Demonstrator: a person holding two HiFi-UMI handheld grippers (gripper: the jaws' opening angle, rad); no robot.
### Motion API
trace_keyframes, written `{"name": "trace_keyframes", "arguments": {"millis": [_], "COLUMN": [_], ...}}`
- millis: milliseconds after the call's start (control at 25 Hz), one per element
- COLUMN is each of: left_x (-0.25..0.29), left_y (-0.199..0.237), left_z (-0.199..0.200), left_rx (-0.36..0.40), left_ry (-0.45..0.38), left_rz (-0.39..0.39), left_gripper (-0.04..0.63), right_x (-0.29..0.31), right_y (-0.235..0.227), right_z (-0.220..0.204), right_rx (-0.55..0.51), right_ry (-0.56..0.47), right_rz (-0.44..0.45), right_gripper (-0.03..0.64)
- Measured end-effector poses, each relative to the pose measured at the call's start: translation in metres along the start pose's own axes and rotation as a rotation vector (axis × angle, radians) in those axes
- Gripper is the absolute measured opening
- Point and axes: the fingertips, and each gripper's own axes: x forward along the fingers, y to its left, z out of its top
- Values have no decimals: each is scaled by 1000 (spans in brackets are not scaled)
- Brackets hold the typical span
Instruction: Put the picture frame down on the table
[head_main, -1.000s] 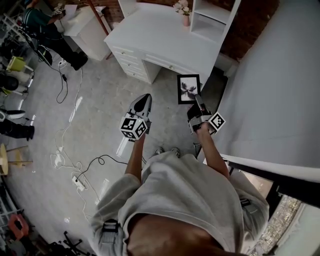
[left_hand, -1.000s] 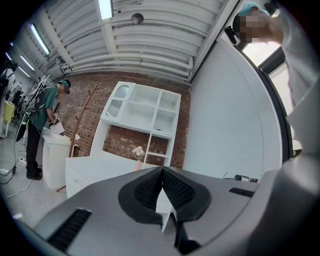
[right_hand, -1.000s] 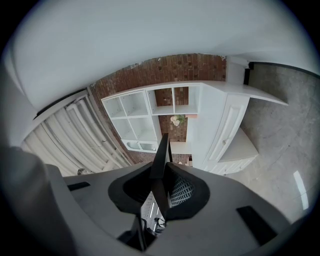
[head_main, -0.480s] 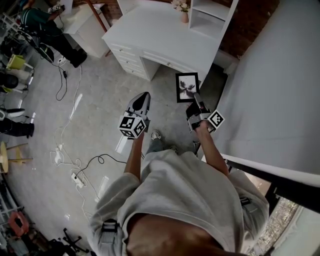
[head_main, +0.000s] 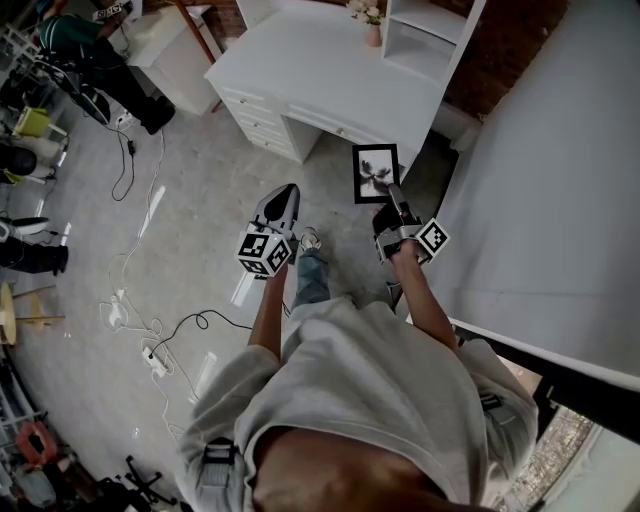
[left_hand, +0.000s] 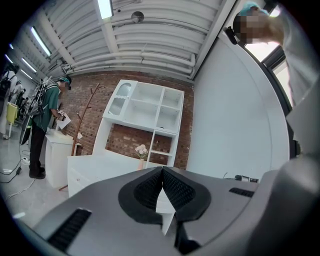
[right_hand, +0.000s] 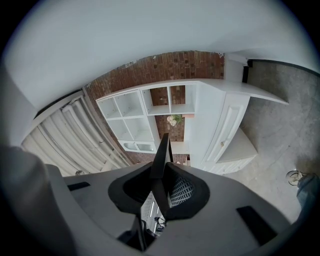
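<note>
1. A grey floor (head_main: 200, 200) fills most of the head view, and loose cables (head_main: 125, 170) trail across its left side.
2. A big plain white panel (head_main: 560, 180) takes up the right side.
3. A white table (head_main: 330, 70) with drawers stands at the top, and a white shelf unit (head_main: 430, 30) sits on its right end in front of a brick wall.
4. The person in a grey shirt (head_main: 380, 400) stands short of the table and holds both grippers out in front. Another person (head_main: 90, 50) stands far off at the upper left.
5. The left gripper (head_main: 289, 190) is over the floor. Its pads are pressed together at the tips, with nothing between them (left_hand: 162, 170).
6. The right gripper (head_main: 397, 197) is near the white panel and pinches the lower edge of the picture frame (head_main: 376, 173). In its own view the frame (right_hand: 162, 147) runs edge-on between the pads.
7. The black frame is in the air, off the table, just before the table's right front corner. Its picture side faces the head camera.
8. A small vase of pale flowers (head_main: 368, 15) stands on the table by the shelf unit.
</note>
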Motion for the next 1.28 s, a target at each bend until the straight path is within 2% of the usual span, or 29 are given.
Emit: {"name": "trace_keyframes", "arguments": {"millis": [600, 1280], "left_x": [84, 202], "left_y": [79, 203], "left_z": [4, 55], "left_rx": [-40, -56], "left_ry": [-6, -13], "left_rz": [-20, -86], "left_gripper": [15, 15], "right_x": [98, 266], "right_y": [-23, -26], "right_z": [21, 38], "right_rx": [-21, -58], "right_ry": [-22, -67], "right_rz": [-22, -30], "right_gripper": [80, 80]}}
